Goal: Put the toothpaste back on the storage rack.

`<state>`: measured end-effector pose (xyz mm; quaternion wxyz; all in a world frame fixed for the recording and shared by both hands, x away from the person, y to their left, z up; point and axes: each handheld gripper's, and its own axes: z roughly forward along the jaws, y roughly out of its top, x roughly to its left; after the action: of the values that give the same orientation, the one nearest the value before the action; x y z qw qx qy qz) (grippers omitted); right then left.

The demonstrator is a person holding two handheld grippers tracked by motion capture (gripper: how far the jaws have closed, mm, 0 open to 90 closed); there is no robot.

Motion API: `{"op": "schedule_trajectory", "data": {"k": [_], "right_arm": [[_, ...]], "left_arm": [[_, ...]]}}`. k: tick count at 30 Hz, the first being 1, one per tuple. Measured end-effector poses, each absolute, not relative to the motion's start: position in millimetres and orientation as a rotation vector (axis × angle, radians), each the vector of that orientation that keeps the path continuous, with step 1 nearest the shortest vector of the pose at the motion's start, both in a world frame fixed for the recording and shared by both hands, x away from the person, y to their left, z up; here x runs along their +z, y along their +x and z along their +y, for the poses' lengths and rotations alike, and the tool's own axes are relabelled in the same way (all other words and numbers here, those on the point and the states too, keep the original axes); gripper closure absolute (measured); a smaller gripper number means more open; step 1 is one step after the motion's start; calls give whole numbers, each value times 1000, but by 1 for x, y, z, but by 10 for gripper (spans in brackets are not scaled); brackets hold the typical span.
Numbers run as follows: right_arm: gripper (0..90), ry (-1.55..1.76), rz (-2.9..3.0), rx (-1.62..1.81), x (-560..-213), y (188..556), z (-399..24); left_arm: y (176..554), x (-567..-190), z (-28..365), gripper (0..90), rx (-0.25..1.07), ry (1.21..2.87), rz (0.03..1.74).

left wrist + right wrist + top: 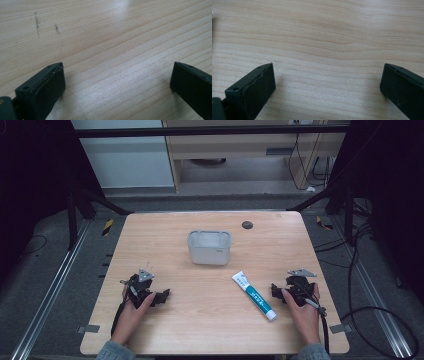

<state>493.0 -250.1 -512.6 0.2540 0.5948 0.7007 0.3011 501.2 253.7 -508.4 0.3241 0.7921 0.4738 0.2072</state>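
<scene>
Stood alone mid-table: grey bin (209, 248). Lay right and nearer of the bin, slanted, blocking a straight approach from that side: toothpaste tube (254, 295). Left of the bin, stretched bare wood (150, 245), open for passage.

Soft overhead light, dark surroundings; gripper views show pale glare, slightly blurred.
</scene>
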Motion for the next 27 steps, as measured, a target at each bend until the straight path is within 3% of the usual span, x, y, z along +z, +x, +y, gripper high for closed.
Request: {"op": "schedule_trajectory", "data": {"k": [9, 11, 13, 15, 27], "right_arm": [[3, 1605, 1919, 822, -513, 490, -249], [26, 1610, 1928, 827, -511, 490, -250], [105, 1592, 1951, 816, -506, 488, -249], [107, 1578, 1966, 812, -503, 487, -248], [152, 1303, 2155, 767, -438, 468, -207]], "left_arm": [[501, -509, 253, 0, 544, 2072, 1247], [500, -509, 253, 0, 545, 2072, 1247], [500, -509, 253, 0, 545, 2073, 1248], [500, -508, 253, 0, 544, 2075, 1247], [500, -508, 253, 0, 546, 2077, 1244]]}}
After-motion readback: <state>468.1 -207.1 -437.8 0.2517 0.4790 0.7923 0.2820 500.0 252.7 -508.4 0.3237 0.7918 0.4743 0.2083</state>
